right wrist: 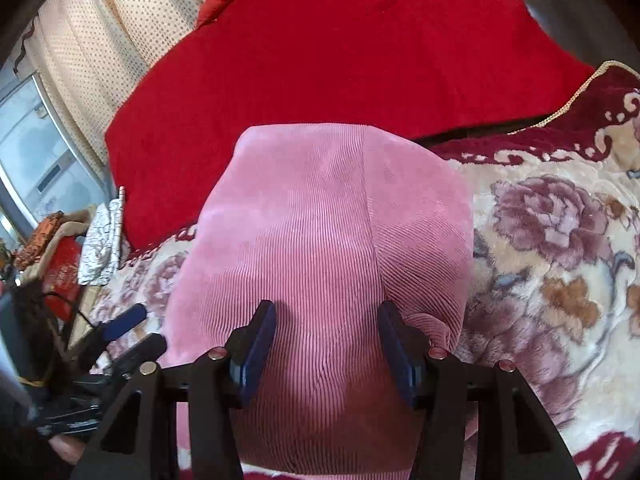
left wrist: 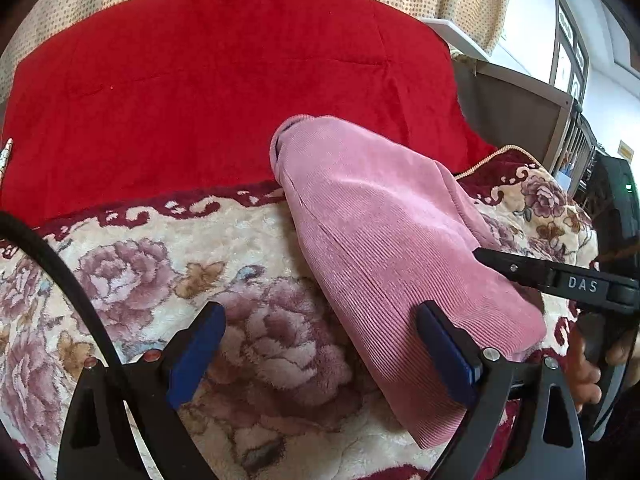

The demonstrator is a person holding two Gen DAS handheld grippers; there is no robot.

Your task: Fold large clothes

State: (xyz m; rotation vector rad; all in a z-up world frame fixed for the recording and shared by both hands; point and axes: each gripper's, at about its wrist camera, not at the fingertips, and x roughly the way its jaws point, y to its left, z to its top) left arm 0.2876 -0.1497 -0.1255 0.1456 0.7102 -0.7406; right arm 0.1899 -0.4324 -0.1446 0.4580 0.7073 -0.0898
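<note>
On the floral blanket (left wrist: 132, 280), below the red quilt (left wrist: 224, 80), my pink corduroy garment (right wrist: 320, 220) lies folded; I'd press it flat gently, right gripper (right wrist: 326, 344) jaws apart over it, left gripper (left wrist: 320, 356) jaws wide, empty

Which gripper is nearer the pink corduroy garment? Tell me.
Right. The right gripper sits directly over the pink corduroy garment, jaws open astride its ribbed cloth. The left gripper hovers beside it over the floral blanket, only one jaw at the garment's edge.

Pink garment's (right wrist: 320, 240) near end cut off
</note>
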